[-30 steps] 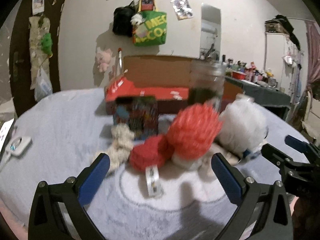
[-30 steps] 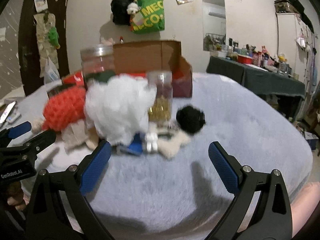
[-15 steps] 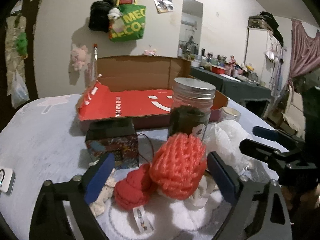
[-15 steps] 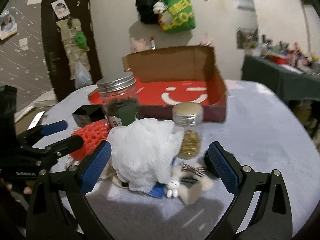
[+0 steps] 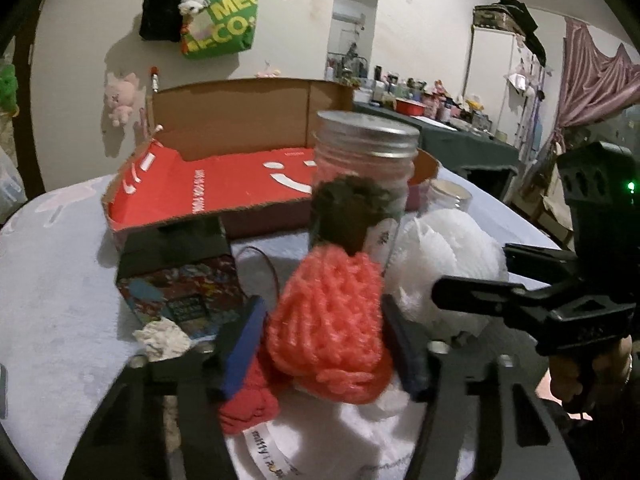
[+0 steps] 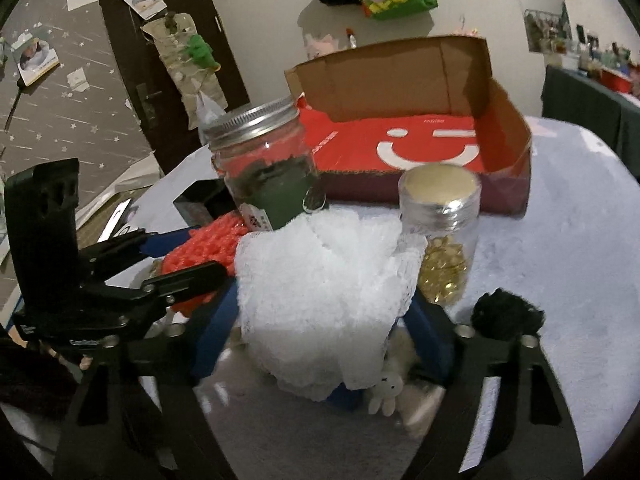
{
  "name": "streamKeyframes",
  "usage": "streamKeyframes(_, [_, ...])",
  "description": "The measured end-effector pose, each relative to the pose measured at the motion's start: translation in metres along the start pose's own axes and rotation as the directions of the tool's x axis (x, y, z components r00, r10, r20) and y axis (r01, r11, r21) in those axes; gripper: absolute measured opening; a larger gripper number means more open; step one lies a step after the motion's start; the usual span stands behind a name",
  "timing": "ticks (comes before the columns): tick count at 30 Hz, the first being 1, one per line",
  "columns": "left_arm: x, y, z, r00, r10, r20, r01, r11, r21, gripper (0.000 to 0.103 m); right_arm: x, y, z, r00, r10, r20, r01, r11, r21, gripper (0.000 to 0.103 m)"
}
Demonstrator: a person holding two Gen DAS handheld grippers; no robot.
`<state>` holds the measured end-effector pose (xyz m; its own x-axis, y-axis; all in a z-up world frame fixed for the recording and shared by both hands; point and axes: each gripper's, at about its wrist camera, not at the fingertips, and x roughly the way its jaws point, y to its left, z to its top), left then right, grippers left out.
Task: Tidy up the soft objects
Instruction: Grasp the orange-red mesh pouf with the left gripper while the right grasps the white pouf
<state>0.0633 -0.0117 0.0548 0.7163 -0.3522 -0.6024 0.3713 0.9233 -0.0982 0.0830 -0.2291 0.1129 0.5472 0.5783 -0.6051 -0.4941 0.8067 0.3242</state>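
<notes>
On a pale fleecy bed [image 6: 560, 240], the left gripper [image 5: 324, 332] has just been closing its jaws, now flanking an orange mesh pouf [image 5: 328, 320]. The right gripper [image 6: 316, 320] has likewise been closing around a white mesh pouf [image 6: 324, 296]. Whether the pads already press, the pictures do not show. An open red cardboard box [image 6: 420, 136] waits behind. Both poufs likely compress, so each squeeze should finish centred before lifting, clear of the nearby glass jars [image 6: 268, 168].

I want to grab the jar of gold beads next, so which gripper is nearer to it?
Right. The right gripper straddles the white mesh puff that sits right beside the bead jar. The left gripper is around the orange mesh puff, farther away.
</notes>
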Motion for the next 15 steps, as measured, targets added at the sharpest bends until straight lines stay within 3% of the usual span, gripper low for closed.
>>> streamKeyframes(6, [-0.004,-0.003,0.000,1.000,0.013,0.011,-0.013,1.000,-0.001,0.047,-0.009,0.005,-0.005,1.000,-0.008,0.022,0.008,1.000,-0.010,0.051])
streamKeyframes(15, [-0.024,0.002,0.010,0.996,0.067,0.062,-0.066,0.998,-0.012,0.046,-0.034,0.016,-0.003,0.992,-0.071,0.106,0.074,0.997,-0.025,0.046])
